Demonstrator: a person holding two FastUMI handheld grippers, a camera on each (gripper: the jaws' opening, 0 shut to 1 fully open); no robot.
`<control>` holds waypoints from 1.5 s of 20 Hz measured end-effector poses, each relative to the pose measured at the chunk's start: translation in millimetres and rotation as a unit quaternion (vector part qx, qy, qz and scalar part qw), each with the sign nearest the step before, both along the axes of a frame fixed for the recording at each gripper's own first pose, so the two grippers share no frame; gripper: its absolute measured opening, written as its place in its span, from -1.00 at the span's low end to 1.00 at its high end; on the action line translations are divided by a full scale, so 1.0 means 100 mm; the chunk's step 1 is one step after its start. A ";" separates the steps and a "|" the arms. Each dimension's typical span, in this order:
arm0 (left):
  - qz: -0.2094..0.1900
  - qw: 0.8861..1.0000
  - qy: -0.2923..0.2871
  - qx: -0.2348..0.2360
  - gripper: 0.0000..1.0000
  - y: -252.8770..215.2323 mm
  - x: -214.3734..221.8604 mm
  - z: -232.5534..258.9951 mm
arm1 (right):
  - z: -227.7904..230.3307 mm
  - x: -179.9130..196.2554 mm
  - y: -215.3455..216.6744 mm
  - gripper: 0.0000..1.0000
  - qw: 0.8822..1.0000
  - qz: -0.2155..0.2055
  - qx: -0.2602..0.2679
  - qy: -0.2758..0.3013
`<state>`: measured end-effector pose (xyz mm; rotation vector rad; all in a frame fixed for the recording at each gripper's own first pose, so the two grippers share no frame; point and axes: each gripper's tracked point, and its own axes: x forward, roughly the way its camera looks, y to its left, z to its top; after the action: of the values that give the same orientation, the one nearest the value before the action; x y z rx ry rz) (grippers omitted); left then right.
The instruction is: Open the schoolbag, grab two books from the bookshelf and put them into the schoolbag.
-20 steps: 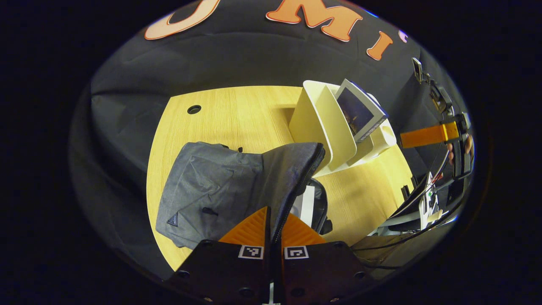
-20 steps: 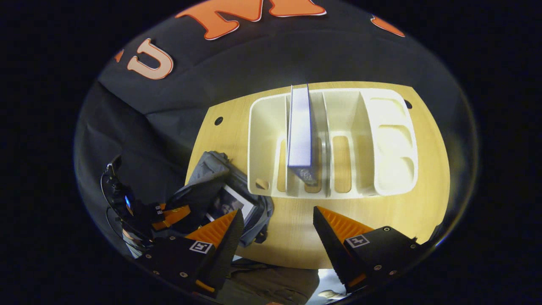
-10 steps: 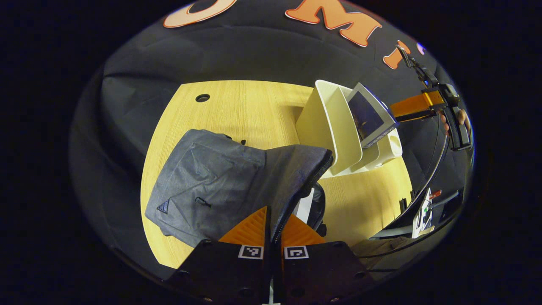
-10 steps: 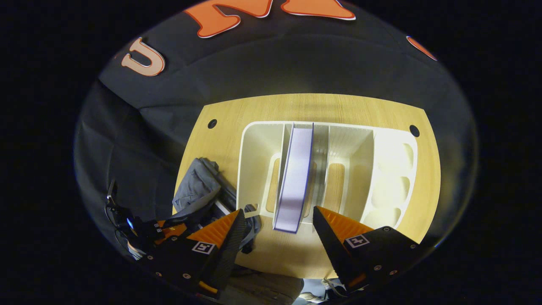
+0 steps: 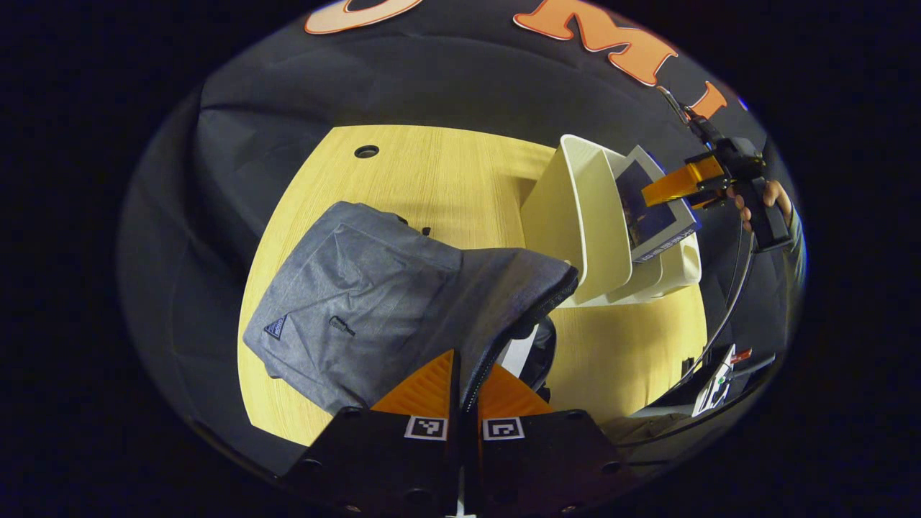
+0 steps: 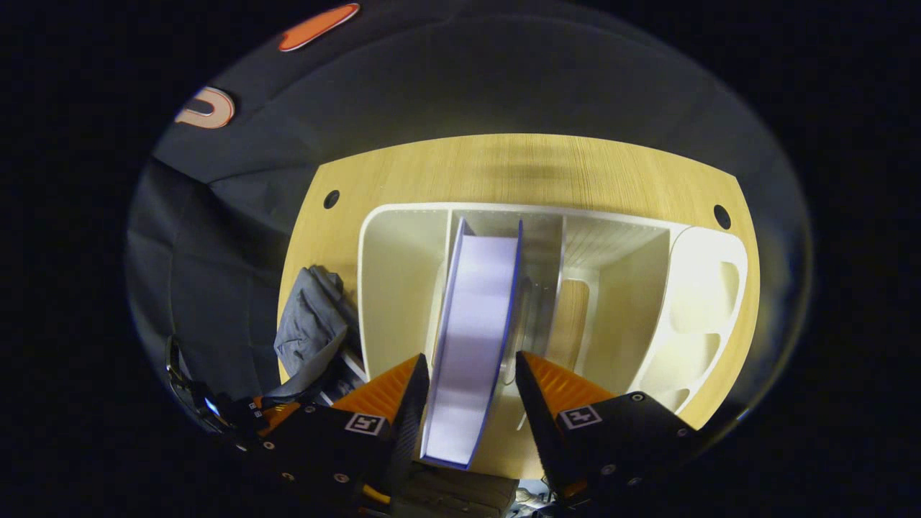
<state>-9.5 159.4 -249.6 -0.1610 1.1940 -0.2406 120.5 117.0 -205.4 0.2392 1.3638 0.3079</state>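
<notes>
Grey schoolbag [image 5: 360, 295] lies open beside white bookshelf [image 6: 403, 288] holding upright book [image 6: 471, 338].

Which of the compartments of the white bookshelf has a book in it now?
The second compartment from the left in the right gripper view: the book stands there between the open right gripper fingers. The other bookshelf compartments look empty.

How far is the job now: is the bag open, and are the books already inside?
Done: the schoolbag is open, its flap pinched in the left tongs, with something flat and white inside. In hand: the right tongs straddle the book in the bookshelf, not yet gripping. Left: carrying this book to the bag.
</notes>
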 end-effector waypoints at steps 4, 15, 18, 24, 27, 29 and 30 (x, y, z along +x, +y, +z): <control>0.009 1.000 0.000 0.015 -0.92 0.00 -0.03 0.04 | -0.09 0.03 -0.04 0.19 1.000 -0.014 -0.012 0.013; -0.024 0.999 -0.023 0.006 -0.92 0.04 -0.08 0.01 | 0.42 -0.10 -0.46 -0.25 0.993 -0.114 -0.017 -0.030; -0.049 0.998 -0.030 -0.002 -0.92 0.08 -0.09 0.01 | 0.65 -0.30 -0.48 -0.25 0.989 -0.142 -0.004 -0.043; -0.107 0.993 -0.041 -0.021 -0.93 0.13 -0.09 -0.02 | 0.98 -0.81 -0.53 -0.25 0.979 -0.193 -0.005 -0.064; -0.132 0.990 -0.047 -0.030 -0.93 0.19 -0.08 -0.02 | 1.08 -1.06 -0.48 -0.26 0.975 -0.214 -0.004 -0.069; -0.143 0.988 -0.049 -0.037 -0.92 0.21 -0.06 -0.03 | 1.14 -1.24 -0.43 -0.25 0.972 -0.226 0.000 -0.071; -0.151 0.986 -0.049 -0.042 -0.92 0.22 -0.06 -0.03 | 1.16 -1.32 -0.40 -0.26 0.970 -0.231 0.003 -0.078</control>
<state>-15.4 181.7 -252.6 -0.0402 1.1078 -0.5590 -11.7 76.6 -89.7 0.5168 1.1133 -0.0586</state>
